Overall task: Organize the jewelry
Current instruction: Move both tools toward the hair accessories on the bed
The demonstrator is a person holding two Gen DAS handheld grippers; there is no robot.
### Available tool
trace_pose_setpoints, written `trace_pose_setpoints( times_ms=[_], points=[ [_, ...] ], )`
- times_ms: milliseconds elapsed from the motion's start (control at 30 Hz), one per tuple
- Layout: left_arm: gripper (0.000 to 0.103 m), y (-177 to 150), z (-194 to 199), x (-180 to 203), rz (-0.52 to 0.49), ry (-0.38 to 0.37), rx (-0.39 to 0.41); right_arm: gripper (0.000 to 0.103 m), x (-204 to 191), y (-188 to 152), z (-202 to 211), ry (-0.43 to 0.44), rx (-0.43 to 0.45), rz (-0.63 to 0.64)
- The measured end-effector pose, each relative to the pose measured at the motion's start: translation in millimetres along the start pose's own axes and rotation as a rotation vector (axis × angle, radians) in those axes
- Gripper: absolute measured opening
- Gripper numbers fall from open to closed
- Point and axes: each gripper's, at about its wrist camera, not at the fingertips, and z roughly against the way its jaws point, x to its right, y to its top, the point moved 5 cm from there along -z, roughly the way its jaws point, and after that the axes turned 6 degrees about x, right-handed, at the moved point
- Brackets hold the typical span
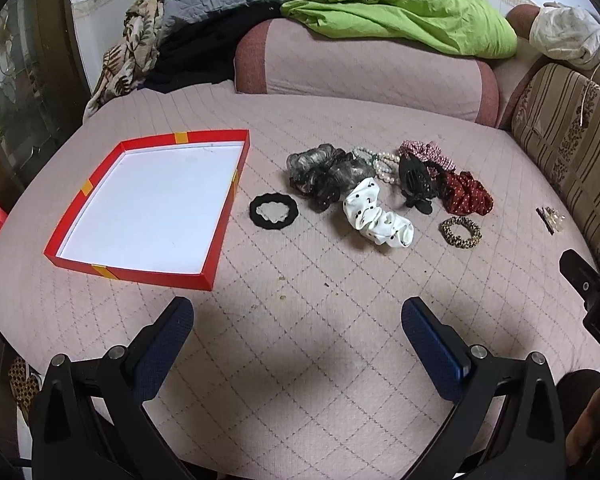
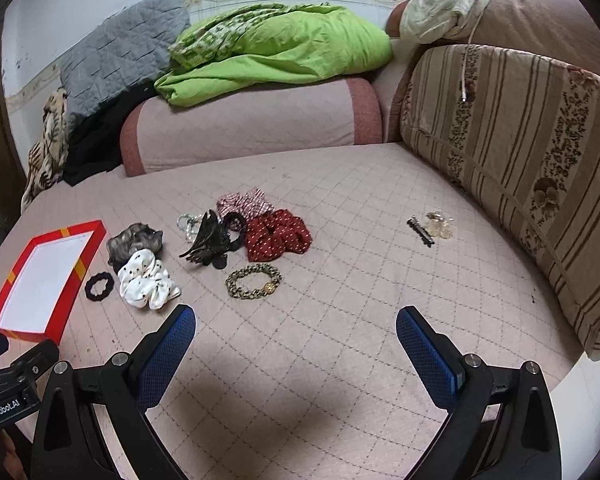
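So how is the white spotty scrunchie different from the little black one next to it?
The white scrunchie is puffy, with black dots, and lies squashed so its hole barely shows. The black hair tie is thin, plain and lies flat as an open ring; you can see the pink bedcover through its middle. The black one looks smaller and lies nearer the red box. Both are fabric hair bands lying on the cover, outside the box.

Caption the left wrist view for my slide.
Open left gripper above a quilted bed, empty red box beside scattered scrunchies.

Left tool (image 1: 298,316), right tool (image 2: 296,324): black frames, blue textured pads, silver screws.
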Motion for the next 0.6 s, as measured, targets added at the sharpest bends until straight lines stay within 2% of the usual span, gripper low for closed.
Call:
trace_pose_setpoints(
  times_ms=[300, 600],
  points=[
    [0.103, 2, -11, -2, -0.060, 0.042, -0.010, 0.102, -2, -7, -14, -0.002, -0.040, 0.003],
    [0.103, 2, -26, 1, -0.081, 0.026, -0.007, 0.102, -2, -15, -29, 0.001, -0.075, 0.007]
  ],
)
